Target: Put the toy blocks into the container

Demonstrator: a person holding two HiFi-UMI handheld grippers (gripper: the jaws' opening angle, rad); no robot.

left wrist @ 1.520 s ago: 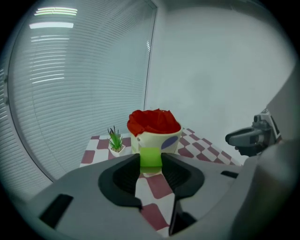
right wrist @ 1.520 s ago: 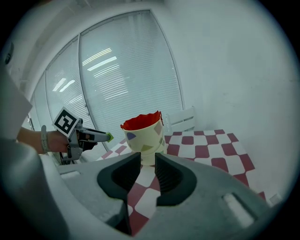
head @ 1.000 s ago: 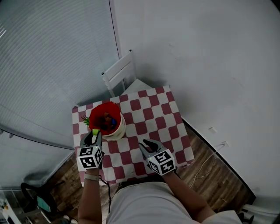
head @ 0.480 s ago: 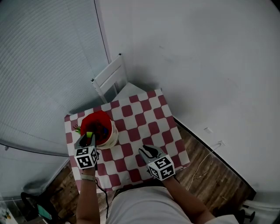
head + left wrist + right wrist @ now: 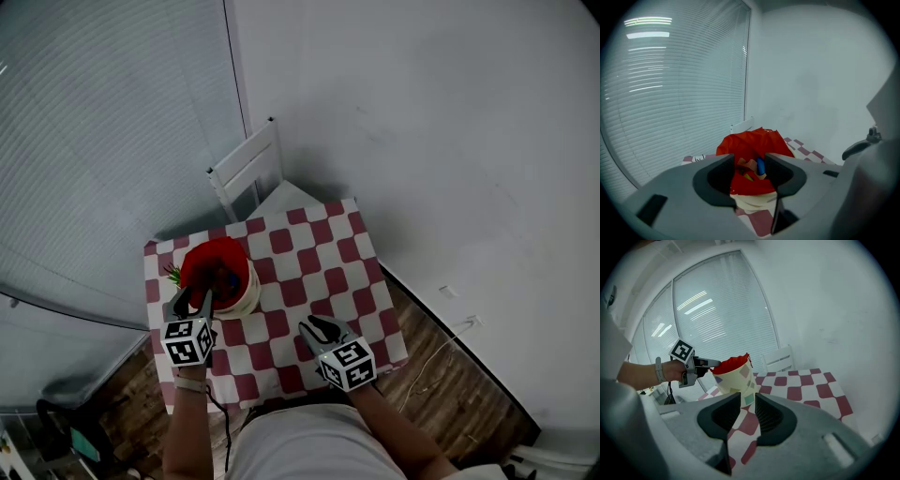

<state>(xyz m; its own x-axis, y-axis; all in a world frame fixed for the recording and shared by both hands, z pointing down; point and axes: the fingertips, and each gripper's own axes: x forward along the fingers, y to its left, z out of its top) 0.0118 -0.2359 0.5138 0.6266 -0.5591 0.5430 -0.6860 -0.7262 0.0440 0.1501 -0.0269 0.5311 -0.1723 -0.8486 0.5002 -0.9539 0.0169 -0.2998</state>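
Note:
The container (image 5: 221,274), a pale cup lined in red, stands on the left of the checked table (image 5: 328,255). In the left gripper view a blue block (image 5: 761,166), a tan one and a green one lie inside the red lining (image 5: 752,143). My left gripper (image 5: 191,302) hovers at the container's near rim, open and empty (image 5: 750,164). My right gripper (image 5: 322,328) sits low over the table's near side, well right of the container (image 5: 736,376). Its jaws (image 5: 747,401) stand a narrow gap apart with nothing between them.
A white chair (image 5: 248,169) stands behind the table against the wall. Window blinds (image 5: 103,141) fill the left side. A small green spiky thing (image 5: 173,275) lies just left of the container. Wooden floor (image 5: 441,375) lies past the table's right edge.
The yellow-green block that sat between my left gripper's fingers is gone from them, and a green block lies in the container. The right gripper has hardly moved.

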